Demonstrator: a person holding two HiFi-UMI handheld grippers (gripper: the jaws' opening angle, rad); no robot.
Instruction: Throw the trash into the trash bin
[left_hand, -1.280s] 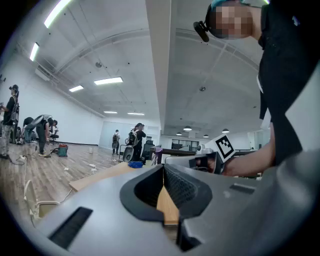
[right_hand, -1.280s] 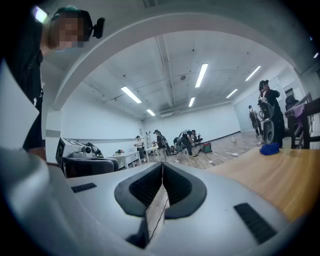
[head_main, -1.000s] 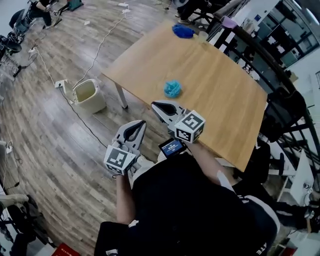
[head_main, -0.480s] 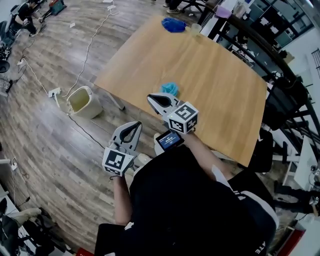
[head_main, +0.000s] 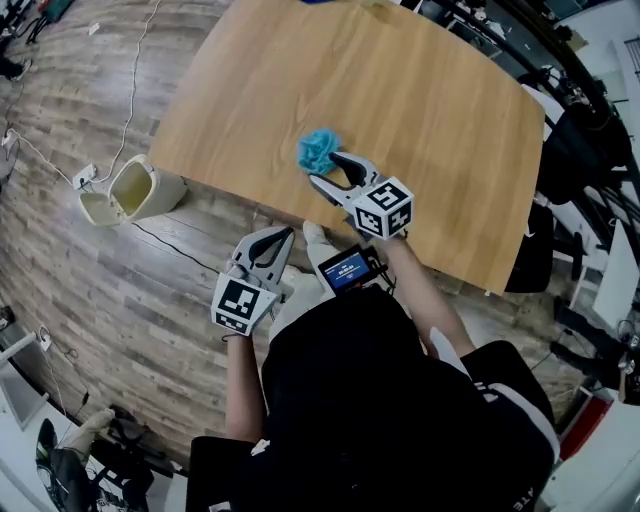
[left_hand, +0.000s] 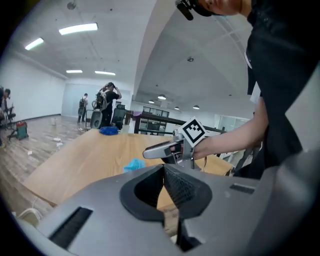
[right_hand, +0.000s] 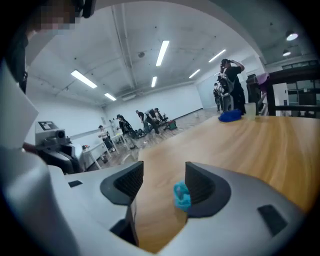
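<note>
Near the table's (head_main: 420, 90) front edge, seen from the head view, the blue trash (head_main: 318, 150) lies on the wood just ahead of the right gripper (head_main: 330, 168), whose jaws are opening; the trash bin (head_main: 130, 190) stands on the floor off the table's front left corner, well apart from the trash, with a cable (head_main: 150, 238) trailing past it; the left gripper (head_main: 280, 238) hangs below the front edge, over the floor; from the left gripper view, the left gripper's (left_hand: 165, 170) jaws are together and hold nothing, and beyond them the right gripper (left_hand: 165, 149) reaches over the table (left_hand: 85, 157) toward the trash (left_hand: 134, 164); from the right gripper view, the right gripper's (right_hand: 164, 182) jaws stand apart and the trash (right_hand: 182, 196) shows in the gap, close beside one jaw, with no pad pressing on it; the grab would go best if the gripper slid forward and a little sideways to centre the soft wad before closing, staying low along the table (right_hand: 240, 145) so the wad is not pushed away; a blue bundle (right_hand: 230, 116) at the far edge and people (right_hand: 150, 119) across the room are no hindrance; the carry to the bin should only need to clear the front left corner.
</note>
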